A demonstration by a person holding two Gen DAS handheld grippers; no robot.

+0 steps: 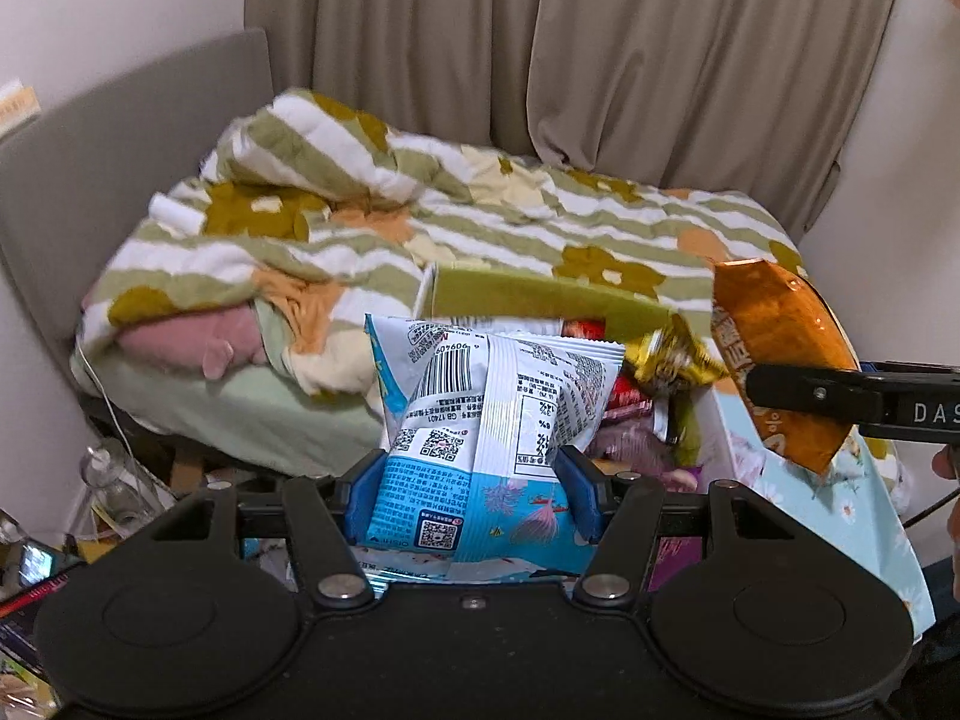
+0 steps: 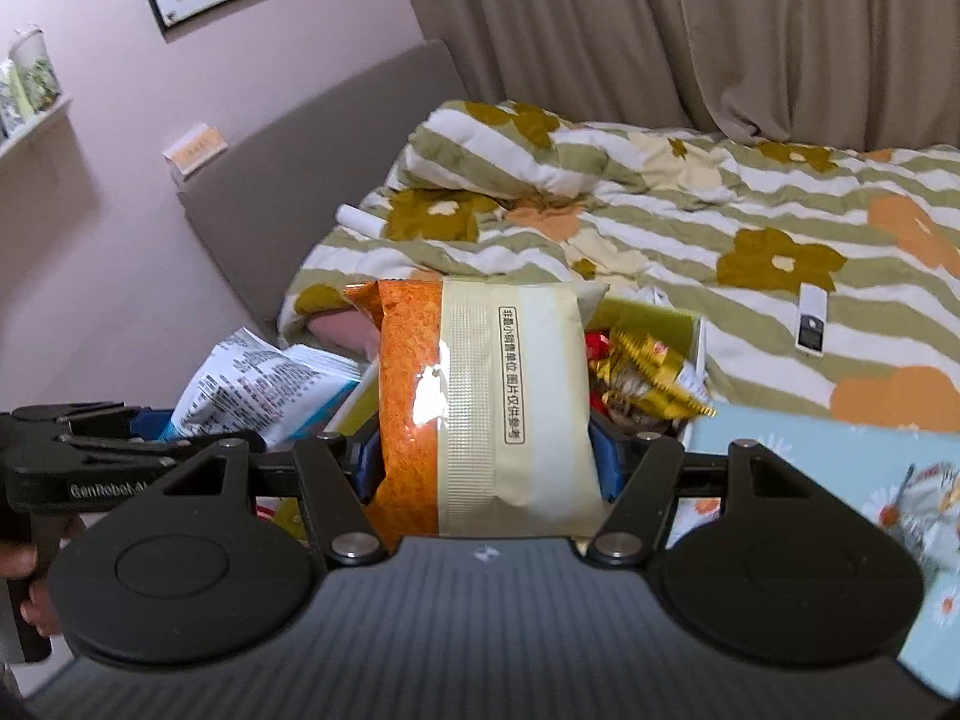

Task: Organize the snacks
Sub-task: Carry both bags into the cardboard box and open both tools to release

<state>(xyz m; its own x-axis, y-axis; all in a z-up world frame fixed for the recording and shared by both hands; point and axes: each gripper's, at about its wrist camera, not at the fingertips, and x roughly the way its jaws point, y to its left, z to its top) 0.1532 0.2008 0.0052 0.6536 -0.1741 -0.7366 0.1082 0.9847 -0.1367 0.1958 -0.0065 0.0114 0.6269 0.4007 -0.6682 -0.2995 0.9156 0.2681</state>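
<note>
My left gripper (image 1: 471, 495) is shut on a blue and white snack bag (image 1: 480, 420), its blue pads pressing both sides. In the right wrist view my right gripper (image 2: 486, 468) is shut on an orange and cream snack bag (image 2: 480, 408). That same orange bag (image 1: 774, 360) shows at the right of the left wrist view, clamped by the other gripper's black finger. The blue and white bag (image 2: 264, 384) appears left of it in the right wrist view. Both bags hang over an open box (image 1: 540, 294) with a green flap, filled with several snack packets, a gold one (image 1: 675, 360) on top.
A bed with a green striped floral quilt (image 2: 720, 228) lies behind the box. A light blue floral box lid (image 2: 840, 450) slopes at the right. A small white remote (image 2: 810, 330) rests on the quilt. Bottles and clutter (image 1: 114, 486) sit on the floor at left.
</note>
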